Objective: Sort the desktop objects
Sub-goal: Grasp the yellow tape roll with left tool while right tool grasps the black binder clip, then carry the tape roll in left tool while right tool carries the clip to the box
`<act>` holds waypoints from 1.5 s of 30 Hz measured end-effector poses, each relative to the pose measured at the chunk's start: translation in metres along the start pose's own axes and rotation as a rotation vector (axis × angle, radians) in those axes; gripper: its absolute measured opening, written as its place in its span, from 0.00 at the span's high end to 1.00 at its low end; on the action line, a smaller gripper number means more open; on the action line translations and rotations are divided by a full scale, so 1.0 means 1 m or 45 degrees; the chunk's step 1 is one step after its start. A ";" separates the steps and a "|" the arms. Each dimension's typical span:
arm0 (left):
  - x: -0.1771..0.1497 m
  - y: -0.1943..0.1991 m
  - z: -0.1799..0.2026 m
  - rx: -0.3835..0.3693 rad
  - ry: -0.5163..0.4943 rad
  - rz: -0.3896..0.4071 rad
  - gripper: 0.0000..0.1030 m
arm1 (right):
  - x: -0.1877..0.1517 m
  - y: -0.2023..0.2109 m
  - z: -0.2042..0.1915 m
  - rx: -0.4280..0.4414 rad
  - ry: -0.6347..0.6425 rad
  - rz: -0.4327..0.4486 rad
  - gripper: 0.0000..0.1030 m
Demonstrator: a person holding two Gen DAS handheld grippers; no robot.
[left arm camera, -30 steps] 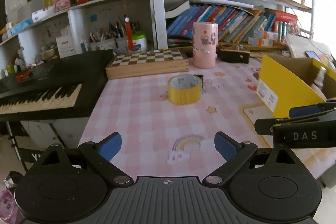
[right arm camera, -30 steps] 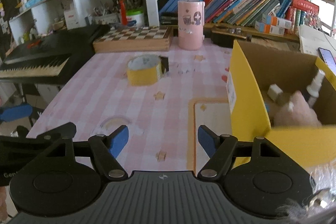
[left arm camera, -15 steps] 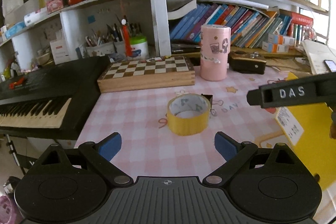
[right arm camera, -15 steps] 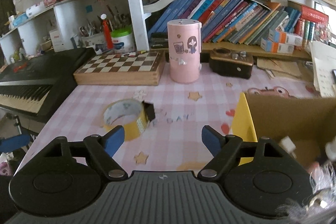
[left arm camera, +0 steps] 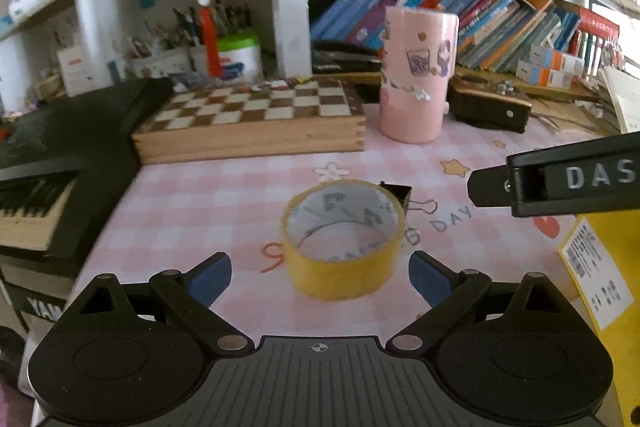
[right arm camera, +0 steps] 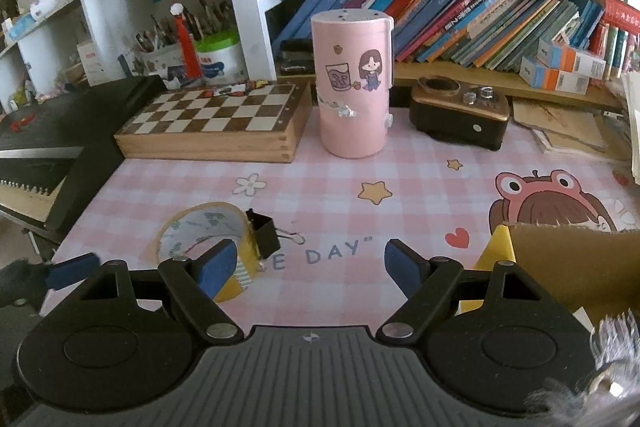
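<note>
On a pink checked desk mat [right arm camera: 348, 183], the right gripper's near finger [right arm camera: 214, 267] covers the lower right of a roll of yellow tape [right arm camera: 192, 227]; a black binder clip [right arm camera: 264, 233] sits against the roll's far side, its base hidden in the left wrist view. Right of the tape, a yellow cardboard box [right arm camera: 560, 267] is cut off by the picture's edge, its contents out of sight. Left of the tape, a black keyboard [left arm camera: 44, 163] runs out of the left wrist view, blurred. Behind the tape, pens in holders [left arm camera: 192, 27] are too smeared to tell apart, and book spines [right arm camera: 460, 15] too small to read
</note>
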State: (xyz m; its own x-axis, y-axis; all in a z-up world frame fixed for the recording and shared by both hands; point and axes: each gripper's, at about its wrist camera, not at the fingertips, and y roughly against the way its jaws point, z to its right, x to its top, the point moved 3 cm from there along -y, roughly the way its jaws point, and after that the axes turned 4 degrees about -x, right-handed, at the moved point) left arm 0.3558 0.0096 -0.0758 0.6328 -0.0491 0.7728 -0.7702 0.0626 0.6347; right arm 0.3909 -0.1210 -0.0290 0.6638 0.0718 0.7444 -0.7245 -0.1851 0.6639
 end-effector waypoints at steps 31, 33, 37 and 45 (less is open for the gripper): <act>0.000 -0.007 -0.048 0.077 0.220 -0.068 0.14 | 0.006 -0.089 -0.030 0.119 0.359 -0.193 0.25; 0.000 -0.001 -0.048 0.074 0.232 -0.063 0.14 | 0.004 -0.099 -0.033 0.121 0.405 -0.208 0.32; 0.001 0.009 -0.047 0.069 0.246 -0.049 0.14 | 0.001 -0.109 -0.032 0.156 0.406 -0.235 0.53; 0.003 0.024 -0.040 0.065 0.231 -0.012 0.14 | 0.003 -0.099 -0.030 0.221 0.350 -0.203 0.63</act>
State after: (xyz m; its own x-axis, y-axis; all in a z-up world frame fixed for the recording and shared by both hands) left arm 0.3422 0.0510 -0.0583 0.6404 0.1316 0.7567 -0.7643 0.0118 0.6448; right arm 0.4589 -0.0735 -0.0899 0.6745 0.3696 0.6391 -0.5576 -0.3122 0.7691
